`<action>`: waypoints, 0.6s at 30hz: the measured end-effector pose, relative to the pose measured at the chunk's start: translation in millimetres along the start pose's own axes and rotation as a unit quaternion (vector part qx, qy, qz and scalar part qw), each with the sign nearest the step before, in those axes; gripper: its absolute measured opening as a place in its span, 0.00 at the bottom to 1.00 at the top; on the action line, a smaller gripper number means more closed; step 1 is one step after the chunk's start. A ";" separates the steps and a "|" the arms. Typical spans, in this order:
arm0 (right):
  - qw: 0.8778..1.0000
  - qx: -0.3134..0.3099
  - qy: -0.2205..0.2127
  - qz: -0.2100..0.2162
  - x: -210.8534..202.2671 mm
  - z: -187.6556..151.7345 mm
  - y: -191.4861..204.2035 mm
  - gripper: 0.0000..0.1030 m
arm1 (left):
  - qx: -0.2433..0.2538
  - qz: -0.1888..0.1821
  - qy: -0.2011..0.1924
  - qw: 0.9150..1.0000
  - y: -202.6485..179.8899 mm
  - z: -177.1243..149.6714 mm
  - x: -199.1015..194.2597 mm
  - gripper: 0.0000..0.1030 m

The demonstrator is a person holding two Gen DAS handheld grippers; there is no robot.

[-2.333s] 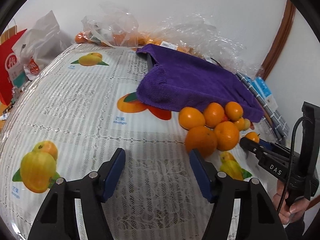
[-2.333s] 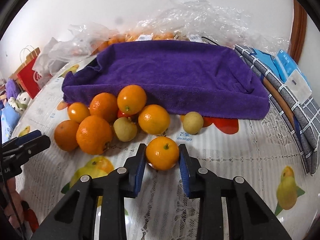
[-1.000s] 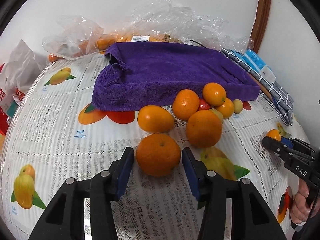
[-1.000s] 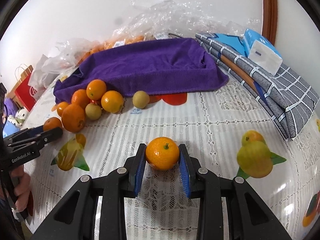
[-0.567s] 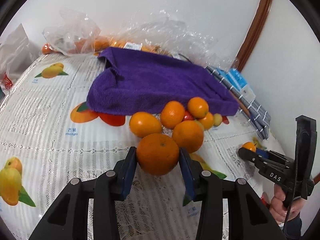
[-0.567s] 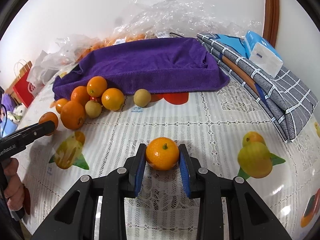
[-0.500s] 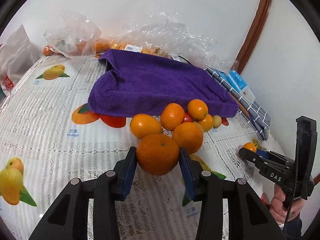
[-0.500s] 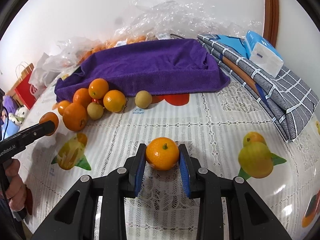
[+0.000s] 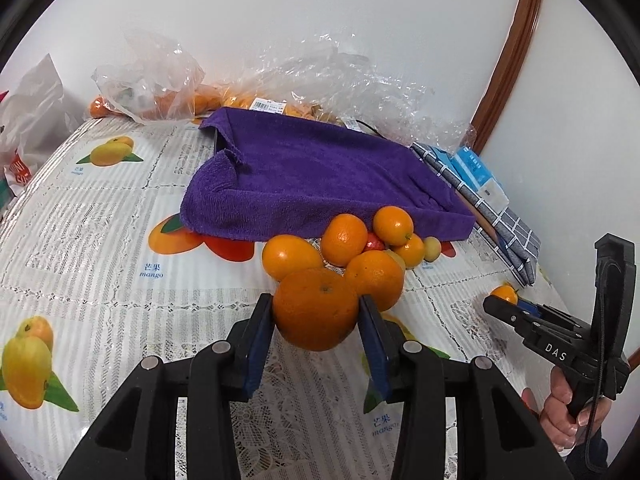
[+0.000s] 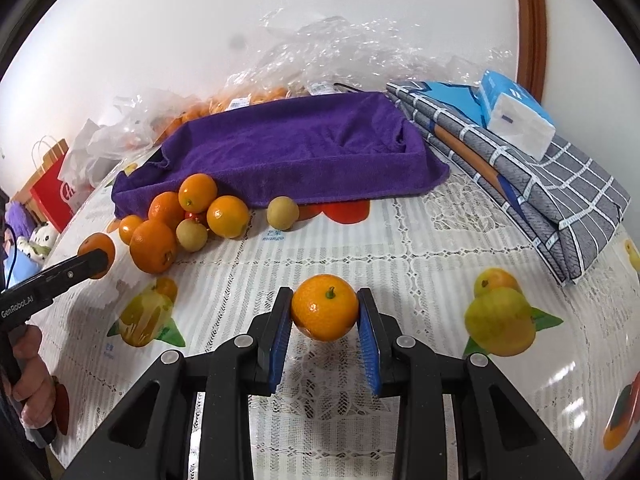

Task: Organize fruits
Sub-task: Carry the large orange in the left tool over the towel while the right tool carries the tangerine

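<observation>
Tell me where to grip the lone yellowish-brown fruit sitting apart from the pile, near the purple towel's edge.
Grip the yellowish-brown fruit across its middle, fingers left and right, coming from the open tablecloth in front. It is round, the purple towel lies close behind, and the pile lies to its left.

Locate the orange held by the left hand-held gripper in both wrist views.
Left wrist: large orange at centre, clamped in the left hand-held gripper.
Right wrist: the same orange at the far left edge, partly hidden behind that gripper's black finger.
Shared landmark: purple towel behind the fruit pile.
</observation>
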State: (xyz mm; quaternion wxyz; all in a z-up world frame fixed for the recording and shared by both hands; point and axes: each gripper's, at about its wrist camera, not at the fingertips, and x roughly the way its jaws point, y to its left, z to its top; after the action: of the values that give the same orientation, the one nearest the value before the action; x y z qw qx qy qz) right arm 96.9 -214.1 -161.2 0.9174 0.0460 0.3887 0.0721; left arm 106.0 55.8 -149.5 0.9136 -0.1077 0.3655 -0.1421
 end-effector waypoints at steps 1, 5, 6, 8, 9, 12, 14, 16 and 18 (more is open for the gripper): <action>1.000 0.001 -0.002 0.003 -0.9 -0.2 -0.5 0.31 | 0.000 0.000 -0.002 1.000 -0.1 -0.2 -0.9 0.39; 1.000 0.002 -0.011 0.007 -5.1 -1.0 -0.9 0.31 | 0.000 -0.003 -0.006 1.000 -0.9 -0.4 -2.8 0.39; 1.000 0.003 -0.011 0.007 -5.9 -1.7 -1.0 0.31 | -0.001 -0.004 -0.006 1.000 -0.5 -0.5 -3.3 0.39; 1.000 0.007 -0.007 0.009 -5.9 -2.5 -1.7 0.31 | -0.003 -0.006 -0.007 1.000 0.4 -0.4 -3.4 0.39; 1.000 0.009 -0.004 0.011 -6.2 -3.2 -2.4 0.31 | -0.004 -0.006 -0.008 1.000 1.0 -0.3 -3.6 0.39; 1.000 0.020 0.006 0.023 -5.5 -3.4 -6.6 0.31 | -0.005 0.000 -0.011 1.000 1.2 -0.5 -4.8 0.39; 0.999 0.035 0.009 0.031 -5.3 -0.6 -11.9 0.31 | -0.006 0.003 -0.014 1.000 1.0 -0.3 -6.3 0.39; 0.999 0.040 0.005 0.028 -7.8 4.8 -14.5 0.31 | -0.011 0.009 -0.014 1.000 0.9 -0.1 -8.1 0.39; 0.999 0.036 -0.004 0.022 -14.5 13.5 -15.0 0.31 | -0.018 0.013 -0.016 1.000 -0.1 1.0 -12.6 0.39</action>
State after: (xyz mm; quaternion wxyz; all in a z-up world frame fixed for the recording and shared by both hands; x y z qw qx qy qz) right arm 98.1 -231.7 -143.7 0.9148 0.0881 0.3864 0.0781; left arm 97.9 60.1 -140.7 0.9190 -0.1212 0.3547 -0.1221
